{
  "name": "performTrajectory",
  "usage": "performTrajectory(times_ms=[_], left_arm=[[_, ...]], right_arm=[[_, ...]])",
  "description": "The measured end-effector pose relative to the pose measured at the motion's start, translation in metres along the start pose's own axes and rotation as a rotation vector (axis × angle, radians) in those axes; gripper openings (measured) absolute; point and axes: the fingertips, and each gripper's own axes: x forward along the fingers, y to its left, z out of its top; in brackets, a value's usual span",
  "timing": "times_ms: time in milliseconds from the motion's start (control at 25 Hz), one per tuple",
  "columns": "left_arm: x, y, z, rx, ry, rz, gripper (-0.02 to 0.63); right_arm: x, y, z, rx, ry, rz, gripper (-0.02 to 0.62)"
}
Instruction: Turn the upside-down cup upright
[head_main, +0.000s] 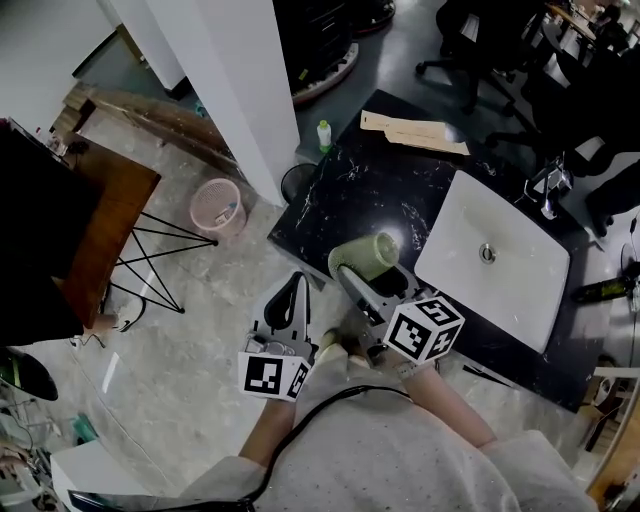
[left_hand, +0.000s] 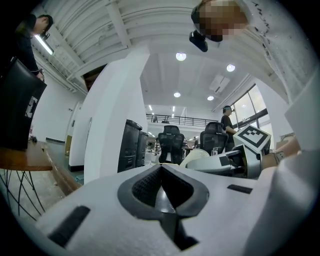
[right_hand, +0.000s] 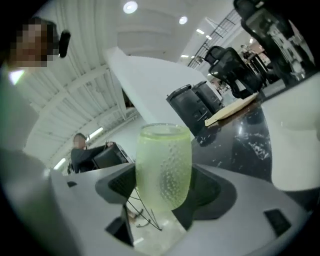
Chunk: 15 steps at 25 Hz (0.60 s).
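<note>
As the right gripper's fingers clamp its sides, the green cup hangs tilted between them.

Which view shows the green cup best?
The right gripper view: the cup fills the centre, gripped between the jaws, dimpled wall clear. The head view shows it small and tipped sideways at the counter edge; the left gripper view catches only a pale sliver.

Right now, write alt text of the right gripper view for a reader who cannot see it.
A pale green dimpled cup is clamped between the jaws of the right gripper, clear of any surface. Behind it lie a black marbled countertop and the edge of a white sink.
</note>
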Motion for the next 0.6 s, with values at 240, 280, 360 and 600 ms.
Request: performTrajectory(times_ms=[240, 280, 360, 600], left_arm=[[-0.006, 0.012, 0.004, 0.017, 0.005, 0.027, 0.006], [-0.007, 0.014, 0.004, 0.019, 0.007, 0.031, 0.006], [-0.009, 0.018, 0.004, 0.021, 0.010, 0.038, 0.006], [-0.012, 0.021, 0.005, 0.027, 0.013, 0.035, 0.006]], right_arm=[[0.005, 0.021, 0.014, 0.455, -0.205, 0.227, 0.341], [0.006, 0.024, 0.014, 0.519, -0.226, 0.261, 0.341], [0.008, 0.028, 0.011, 0.630, -0.265, 0.322, 0.341], [0.007, 0.032, 0.002, 1.003, -0.422, 0.514, 0.341]])
